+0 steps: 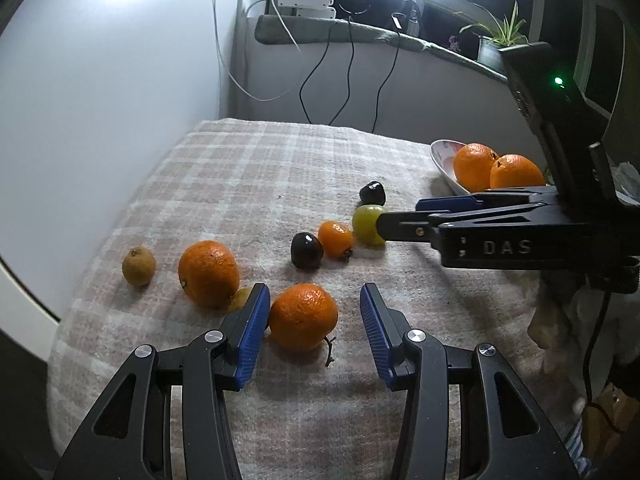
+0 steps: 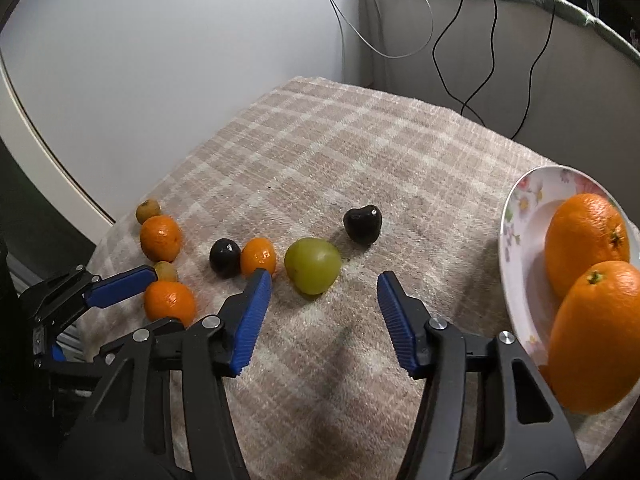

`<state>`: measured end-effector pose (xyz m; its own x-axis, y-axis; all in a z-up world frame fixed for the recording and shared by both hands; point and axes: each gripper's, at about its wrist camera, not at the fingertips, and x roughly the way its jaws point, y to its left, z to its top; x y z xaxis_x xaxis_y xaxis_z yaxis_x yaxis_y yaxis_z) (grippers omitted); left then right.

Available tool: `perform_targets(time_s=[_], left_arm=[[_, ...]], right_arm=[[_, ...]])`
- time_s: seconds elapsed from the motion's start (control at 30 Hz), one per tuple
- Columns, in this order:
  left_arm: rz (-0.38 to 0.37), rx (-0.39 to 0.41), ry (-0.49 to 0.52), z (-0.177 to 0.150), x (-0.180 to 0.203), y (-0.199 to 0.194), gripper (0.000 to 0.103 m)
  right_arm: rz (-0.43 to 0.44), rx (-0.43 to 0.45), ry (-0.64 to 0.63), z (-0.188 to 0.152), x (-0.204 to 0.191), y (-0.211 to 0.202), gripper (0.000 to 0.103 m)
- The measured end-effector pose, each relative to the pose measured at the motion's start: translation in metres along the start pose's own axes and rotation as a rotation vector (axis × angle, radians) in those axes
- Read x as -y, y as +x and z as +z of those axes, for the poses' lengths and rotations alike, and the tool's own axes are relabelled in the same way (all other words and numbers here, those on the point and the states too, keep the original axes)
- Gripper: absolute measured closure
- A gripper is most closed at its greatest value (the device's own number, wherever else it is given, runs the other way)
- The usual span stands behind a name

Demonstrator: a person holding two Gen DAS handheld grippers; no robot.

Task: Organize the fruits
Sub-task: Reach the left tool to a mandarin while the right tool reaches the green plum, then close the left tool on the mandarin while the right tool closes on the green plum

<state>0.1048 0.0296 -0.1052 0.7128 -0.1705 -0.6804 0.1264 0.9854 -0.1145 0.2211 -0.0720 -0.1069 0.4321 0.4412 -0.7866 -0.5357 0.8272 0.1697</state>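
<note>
A white plate [image 2: 520,248] with a floral rim sits at 3 o'clock in the right wrist view, tilted, holding two large dimpled oranges [image 2: 586,236] that touch. Everything else lies loose on a plaid woven cloth [image 2: 360,152].

The left gripper [image 1: 314,314] is wide open, its ribbed blue pads either side of a mandarin [image 1: 303,316]; the left pad is close to it, the right pad apart, gripping nothing. At 10 o'clock from it lie a larger mandarin [image 1: 208,272] and a dull brown round fruit [image 1: 139,266].

The right gripper [image 2: 322,302] is also wide open and empty, with a smooth green plum [image 2: 313,265] just ahead, between the fingertips. A glossy dark heart-shaped fruit [image 2: 363,224] sits at 1 o'clock, and a small orange fruit [image 2: 258,257] touching another dark one [image 2: 225,258] at 10 o'clock.
</note>
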Motion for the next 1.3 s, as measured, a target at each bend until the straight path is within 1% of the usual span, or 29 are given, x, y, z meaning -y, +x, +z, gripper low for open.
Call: perform_targets(time_s=[0.3,0.47,0.57,0.63,0.7,0.8,0.93,1.1,1.3], left_arm=[[0.019,0.001,0.043,0.001,0.006,0.004,0.058],[0.034,0.001,0.054,0.002,0.006,0.005,0.064],[0.045,0.003,0.058,0.002,0.005,0.006,0.070],[0.044,0.003,0.052,0.002,0.004,0.006,0.071],[0.041,0.004,0.049,0.002,0.003,0.006,0.071],[0.036,0.006,0.043,0.001,0.002,0.004,0.071],[0.023,0.010,0.017,0.001,-0.001,0.002,0.071],[0.002,0.015,-0.011,0.001,-0.003,-0.001,0.071],[-0.011,0.030,-0.011,0.005,0.001,-0.008,0.071]], right_arm=[[0.030,-0.030,0.027,0.006,0.005,0.019,0.050],[0.040,-0.036,0.029,0.006,0.006,0.024,0.051],[0.048,-0.040,0.025,0.007,0.005,0.026,0.057],[0.054,-0.045,0.012,0.008,0.002,0.027,0.065],[0.047,-0.046,-0.012,0.008,-0.004,0.028,0.069],[0.030,-0.040,-0.032,0.008,-0.008,0.028,0.071],[0.030,-0.028,-0.022,0.006,-0.006,0.024,0.072],[0.037,-0.004,-0.006,0.005,-0.003,0.012,0.072],[0.045,0.026,-0.013,0.001,-0.001,-0.007,0.072]])
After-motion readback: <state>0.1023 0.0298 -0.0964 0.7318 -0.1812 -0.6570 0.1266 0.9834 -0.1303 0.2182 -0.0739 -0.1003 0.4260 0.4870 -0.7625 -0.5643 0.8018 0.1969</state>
